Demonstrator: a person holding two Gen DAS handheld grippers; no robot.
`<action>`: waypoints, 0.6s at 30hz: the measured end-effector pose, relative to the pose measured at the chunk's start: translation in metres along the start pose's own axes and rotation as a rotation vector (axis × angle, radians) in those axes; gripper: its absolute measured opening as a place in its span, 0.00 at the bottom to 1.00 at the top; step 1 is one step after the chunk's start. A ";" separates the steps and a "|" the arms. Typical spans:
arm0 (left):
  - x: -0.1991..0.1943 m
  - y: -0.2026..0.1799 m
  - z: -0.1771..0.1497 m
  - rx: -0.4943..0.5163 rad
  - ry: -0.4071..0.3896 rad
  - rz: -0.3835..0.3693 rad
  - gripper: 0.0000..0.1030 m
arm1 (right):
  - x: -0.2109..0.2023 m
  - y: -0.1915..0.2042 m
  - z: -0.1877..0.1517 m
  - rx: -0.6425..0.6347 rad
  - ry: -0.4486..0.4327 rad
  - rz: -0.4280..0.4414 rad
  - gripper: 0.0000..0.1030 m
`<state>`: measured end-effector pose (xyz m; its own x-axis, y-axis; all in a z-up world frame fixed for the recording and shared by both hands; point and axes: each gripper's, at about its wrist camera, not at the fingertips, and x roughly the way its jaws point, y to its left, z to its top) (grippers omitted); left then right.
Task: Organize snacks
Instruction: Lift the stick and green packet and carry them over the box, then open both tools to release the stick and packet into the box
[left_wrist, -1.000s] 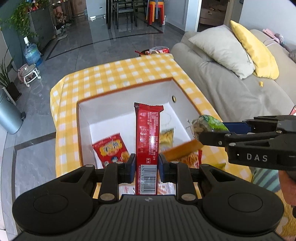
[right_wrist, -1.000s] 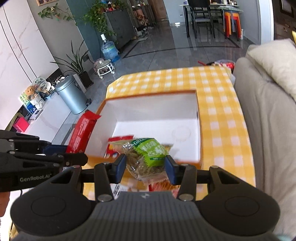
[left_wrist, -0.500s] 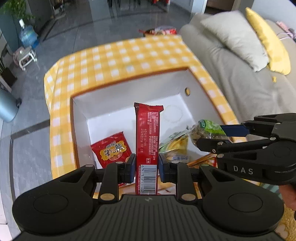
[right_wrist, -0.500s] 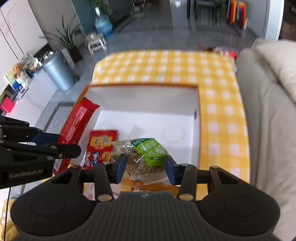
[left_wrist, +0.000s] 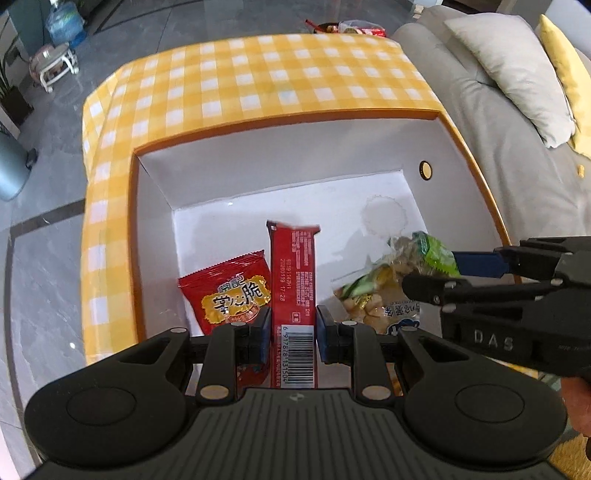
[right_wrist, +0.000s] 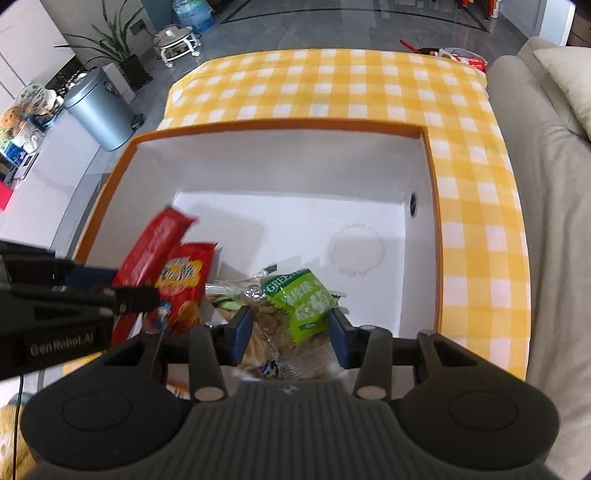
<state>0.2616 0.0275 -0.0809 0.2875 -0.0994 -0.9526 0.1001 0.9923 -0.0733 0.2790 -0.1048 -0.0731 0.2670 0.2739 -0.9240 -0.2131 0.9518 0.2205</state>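
Snacks are the matter here, and both held packs hang over the open white box (left_wrist: 155, 192) on the checked surface (left_wrist: 258, 81).

Left wrist view: the left gripper (left_wrist: 290, 328) has its jaws narrow, pinching a long red bar (left_wrist: 293, 280) near its barcode end. The bar's long axis runs straight out from the jaws toward the box floor, beside a red snack bag (left_wrist: 229, 291) already lying there. The right gripper (left_wrist: 424, 273) sits to the right, carrying a green-labelled bag (left_wrist: 424, 254).

Right wrist view: the right gripper (right_wrist: 290, 328) has its jaws partly closed on the green-labelled bag (right_wrist: 295, 306), above packets lying on the near floor. Judging by this, each pack only needs lowering and letting go.
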 end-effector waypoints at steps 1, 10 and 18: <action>0.004 0.002 0.002 -0.011 0.006 -0.010 0.26 | 0.003 -0.001 0.004 0.005 0.002 0.002 0.41; 0.036 0.006 0.018 -0.080 0.041 -0.069 0.17 | 0.031 -0.005 0.029 -0.015 0.005 -0.114 0.41; 0.041 -0.002 0.014 -0.037 0.063 -0.037 0.17 | 0.045 0.001 0.029 -0.082 0.027 -0.168 0.41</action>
<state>0.2861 0.0201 -0.1160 0.2236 -0.1327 -0.9656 0.0743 0.9901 -0.1188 0.3179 -0.0877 -0.1053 0.2802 0.1074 -0.9539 -0.2444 0.9690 0.0374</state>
